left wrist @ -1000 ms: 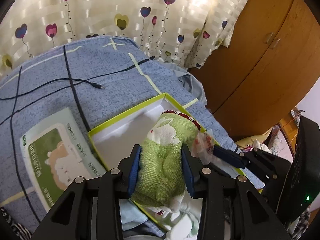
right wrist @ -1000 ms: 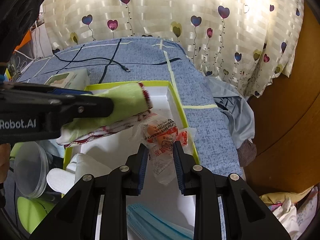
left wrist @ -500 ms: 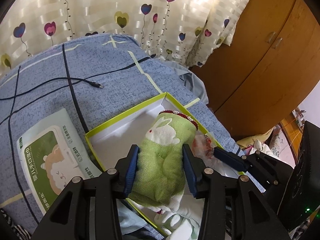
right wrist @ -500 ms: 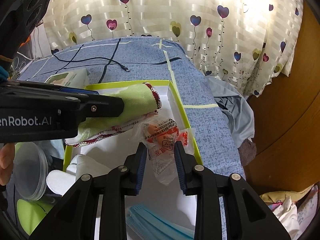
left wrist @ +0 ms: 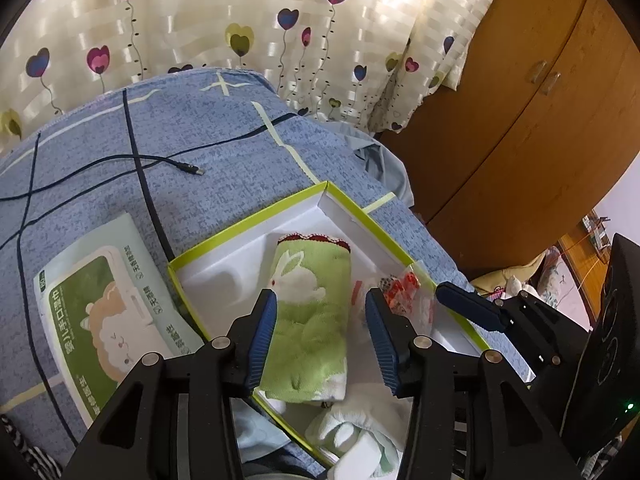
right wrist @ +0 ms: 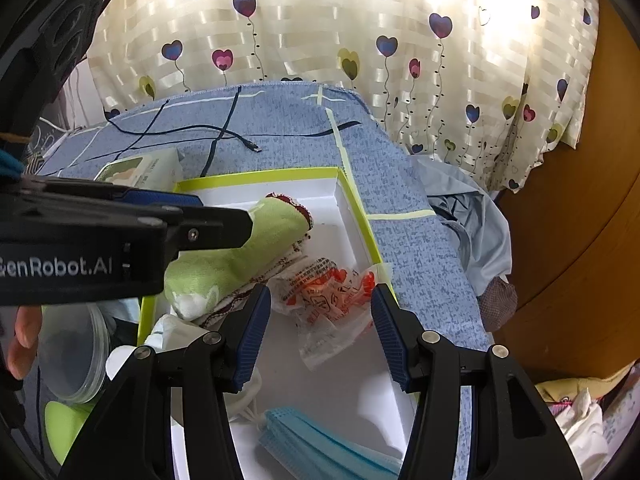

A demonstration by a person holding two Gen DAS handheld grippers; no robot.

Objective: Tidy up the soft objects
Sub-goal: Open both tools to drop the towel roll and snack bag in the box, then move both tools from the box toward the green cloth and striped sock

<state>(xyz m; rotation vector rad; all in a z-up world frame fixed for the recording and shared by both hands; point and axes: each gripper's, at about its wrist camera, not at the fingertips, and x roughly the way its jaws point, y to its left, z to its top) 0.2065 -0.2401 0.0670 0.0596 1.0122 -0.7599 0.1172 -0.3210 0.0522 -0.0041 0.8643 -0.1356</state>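
The jaws of the left gripper [left wrist: 320, 336] are opening around the rolled green towel [left wrist: 308, 320], which lies between them in the white box [left wrist: 256, 224]; the left pad appears to touch the towel's side while the right pad stands clear of it, so no grip is seen. The jaws of the right gripper [right wrist: 320, 332] are opening as well, and the clear packet with red print [right wrist: 332, 300] lies loose between them on the box floor, touched by neither pad. The box, white inside with a yellow-green rim, is set on a bed covered with a blue patterned sheet [left wrist: 200, 152]. The towel, marked with a white rabbit and edged in dark red at its far end, is laid lengthwise in the box, and the packet is seen just beside it on the right. Blue face masks [right wrist: 320, 444] are seen in the near part of the box in the right wrist view, and a white cloth [left wrist: 352, 436] at the near end in the left wrist view. A pack of wet wipes [left wrist: 112, 320] lies on the sheet just left of the box, and a black cable [left wrist: 168, 160] runs across the sheet beyond it. A heart-patterned curtain [left wrist: 280, 20] hangs behind the bed, with a wooden wardrobe [left wrist: 520, 120] to the right
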